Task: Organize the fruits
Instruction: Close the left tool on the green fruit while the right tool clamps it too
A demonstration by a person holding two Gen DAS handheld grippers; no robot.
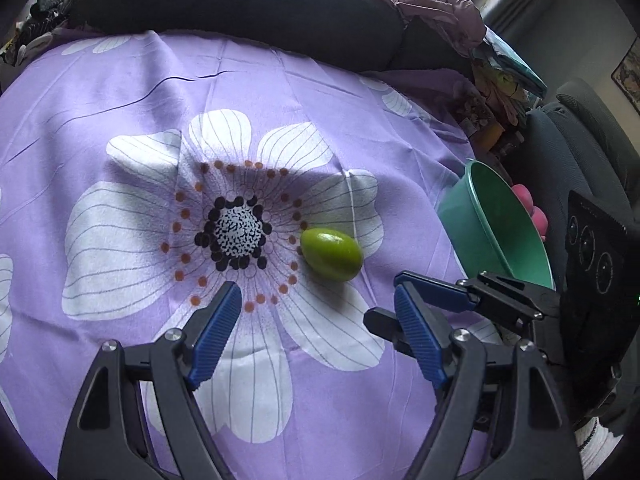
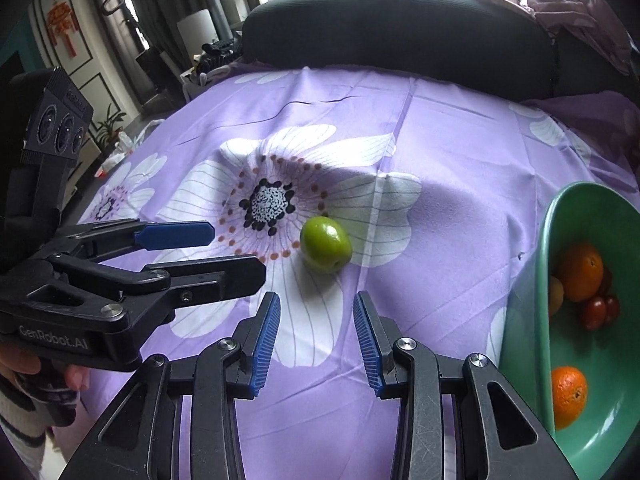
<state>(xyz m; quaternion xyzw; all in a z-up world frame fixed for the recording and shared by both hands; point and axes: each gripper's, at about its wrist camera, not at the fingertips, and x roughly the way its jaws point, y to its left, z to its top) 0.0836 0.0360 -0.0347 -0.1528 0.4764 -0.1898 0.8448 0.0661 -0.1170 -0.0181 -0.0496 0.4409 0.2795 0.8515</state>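
- The left gripper (image 1: 318,300) has its blue-padded fingers (image 1: 216,332) spread wide apart, holding nothing, poised above the cloth.
- The right gripper (image 2: 316,306) also has its blue-padded fingers (image 2: 264,340) apart and empty, with a narrower gap than the left pair.
- From the right wrist view, the left gripper (image 2: 236,248) reaches in from the left side, its fingers parted.
- From the left wrist view, the right gripper (image 1: 384,300) comes in from the right side, close beside the left gripper's right finger.
- A green fruit (image 2: 325,244), smooth and oval, lies on the cloth ahead of both grippers, touching neither. It rests just right of the dark centre of the large printed flower (image 1: 238,232).
- The purple cloth (image 1: 120,80) with white flower prints covers the whole surface carrying the things.
- A green bowl (image 2: 540,280) sits at the right edge of the cloth, well apart from the green fruit.
- Inside the bowl are two oranges (image 2: 582,270), one (image 2: 568,394) nearer the camera, along with some small dark red fruits (image 2: 600,310).
- A dark cushion (image 2: 400,28) lies along the far edge of the cloth.
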